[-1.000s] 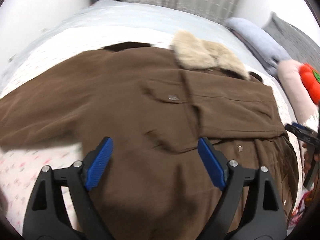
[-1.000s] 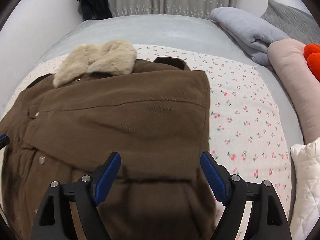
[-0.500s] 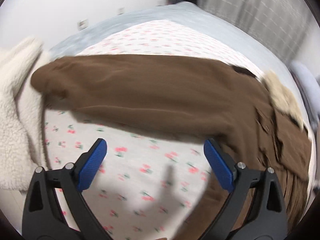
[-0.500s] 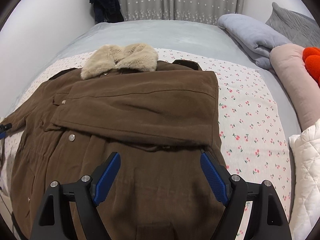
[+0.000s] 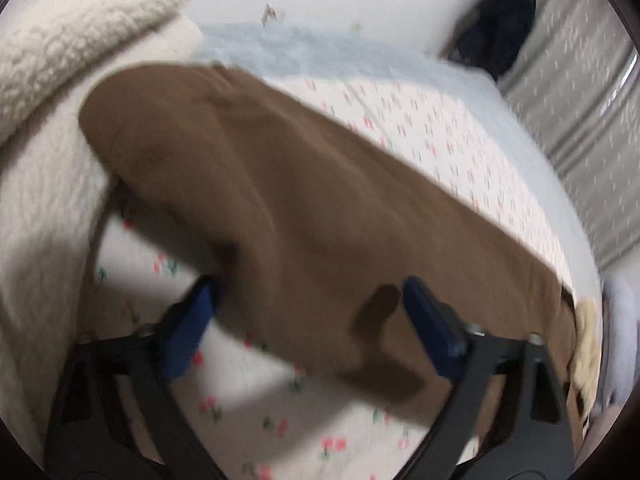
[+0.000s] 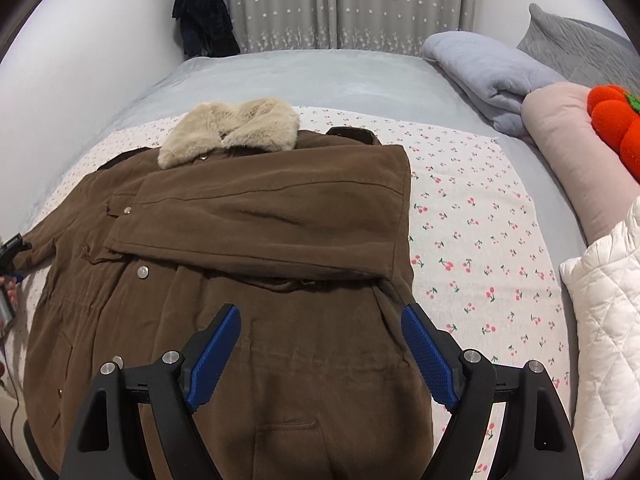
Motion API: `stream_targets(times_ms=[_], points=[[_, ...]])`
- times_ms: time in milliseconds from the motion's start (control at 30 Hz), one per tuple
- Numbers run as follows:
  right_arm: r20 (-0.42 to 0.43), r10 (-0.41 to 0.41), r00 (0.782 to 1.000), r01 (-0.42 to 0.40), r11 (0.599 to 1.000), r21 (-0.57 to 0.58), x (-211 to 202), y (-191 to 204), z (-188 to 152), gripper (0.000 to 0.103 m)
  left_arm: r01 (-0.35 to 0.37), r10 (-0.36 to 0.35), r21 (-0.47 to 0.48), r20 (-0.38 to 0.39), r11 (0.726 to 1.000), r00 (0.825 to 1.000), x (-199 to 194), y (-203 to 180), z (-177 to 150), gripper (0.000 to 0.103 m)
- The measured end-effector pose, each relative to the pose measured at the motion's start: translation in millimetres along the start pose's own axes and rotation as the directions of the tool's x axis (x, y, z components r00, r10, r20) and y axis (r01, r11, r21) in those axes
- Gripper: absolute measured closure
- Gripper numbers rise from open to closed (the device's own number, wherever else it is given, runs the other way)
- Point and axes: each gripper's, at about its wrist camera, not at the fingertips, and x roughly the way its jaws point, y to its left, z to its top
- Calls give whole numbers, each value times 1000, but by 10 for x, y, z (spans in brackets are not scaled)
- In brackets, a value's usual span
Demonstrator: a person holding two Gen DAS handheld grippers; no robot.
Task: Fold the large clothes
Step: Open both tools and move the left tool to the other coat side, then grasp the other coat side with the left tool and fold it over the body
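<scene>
Reaching for the outstretched sleeve [image 5: 280, 200] of a brown coat [image 6: 240, 280] spread on a cherry-print sheet [image 6: 480, 240].

The left gripper [image 5: 308, 320] straddles the sleeve, its jaws just closing in but the pads not yet pressing the cloth. The right gripper [image 6: 320, 344] hovers wide and empty over the coat's body, whose other sleeve lies folded across the chest below the fur collar [image 6: 232, 128].

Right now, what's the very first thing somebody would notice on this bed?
The big brown coat spread over the cherry-print sheet, with one sleeve already folded across its chest. Next comes its fluffy beige collar at the far end. At the right edge sit bright orange plush balls on a pink bolster.
</scene>
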Motion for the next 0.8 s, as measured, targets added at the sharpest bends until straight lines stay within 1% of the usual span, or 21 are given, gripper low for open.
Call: stream_targets(times_ms=[33, 67, 100, 133, 167, 200, 233, 267, 300, 367, 400, 433, 467, 500, 567, 600, 667, 700, 767, 800], points=[[-8, -7, 1000, 7, 1000, -7, 12, -5, -1, 19, -1, 1, -2, 20, 1000, 1000, 15, 5, 17, 52], [-15, -18, 1000, 18, 1000, -14, 23, -13, -3, 19, -2, 2, -10, 33, 1000, 999, 30, 20, 40, 64], [-17, -28, 999, 28, 999, -20, 26, -27, -3, 19, 13, -11, -25, 43, 1000, 999, 28, 37, 69, 87], [-15, -33, 999, 33, 999, -21, 21, -49, -5, 19, 40, -38, -41, 58, 998, 998, -4, 50, 95, 94], [-9, -36, 999, 35, 999, -18, 10, -79, -4, 19, 75, -71, -55, 75, 996, 995, -52, 55, 123, 94], [-6, -36, 999, 36, 999, -13, 4, -105, -3, 19, 118, -112, -51, 114, 992, 987, -157, 20, 162, 95], [-4, -36, 999, 36, 999, -6, 2, -138, -1, 19, 137, -131, -33, 141, 990, 981, -236, -23, 185, 96], [-3, -37, 999, 37, 999, 4, 6, -171, 2, 19, 161, -158, 0, 178, 987, 971, -351, -102, 212, 96], [-3, -39, 999, 39, 999, 10, 11, -193, 3, 19, 193, -198, 45, 220, 980, 955, -500, -222, 245, 96], [-2, -42, 999, 42, 999, 25, 31, -228, 9, 19, 238, -259, 109, 265, 965, 929, -742, -410, 266, 96], [-1, -40, 999, 40, 999, 32, 42, -241, 11, 19, 280, -316, 160, 286, 947, 905, -903, -566, 278, 96], [-2, -38, 999, 38, 999, 37, 52, -248, 10, 19, 307, -352, 190, 294, 933, 889, -991, -661, 280, 96], [-3, -36, 999, 36, 999, 39, 61, -252, 7, 19, 341, -400, 231, 299, 911, 866, -1111, -799, 277, 96], [-4, -35, 999, 35, 999, 40, 68, -251, 4, 19, 372, -450, 283, 301, 884, 841, -1265, -986, 251, 96], [-4, -34, 999, 34, 999, 38, 71, -241, -2, 19, 414, -516, 348, 286, 841, 808, -1453, -1227, 211, 96], [-4, -32, 999, 32, 999, 38, 70, -238, -4, 19, 440, -559, 394, 269, 807, 784, -1582, -1419, 151, 96], [-2, -28, 1000, 28, 999, 40, 63, -239, -10, 19, 465, -606, 454, 239, 760, 759, -1725, -1674, 61, 96], [-1, -26, 1000, 26, 999, 41, 58, -242, -9, 19, 490, -640, 487, 208, 723, 739, -1834, -1854, -31, 96], [0, -26, 1000, 26, 999, 45, 53, -253, -3, 19, 525, -681, 521, 159, 673, 715, -1984, -2066, -193, 96], [3, -26, 1000, 26, 998, 48, 47, -260, 0, 19, 547, -704, 544, 120, 636, 700, -2058, -2232, -327, 96]])
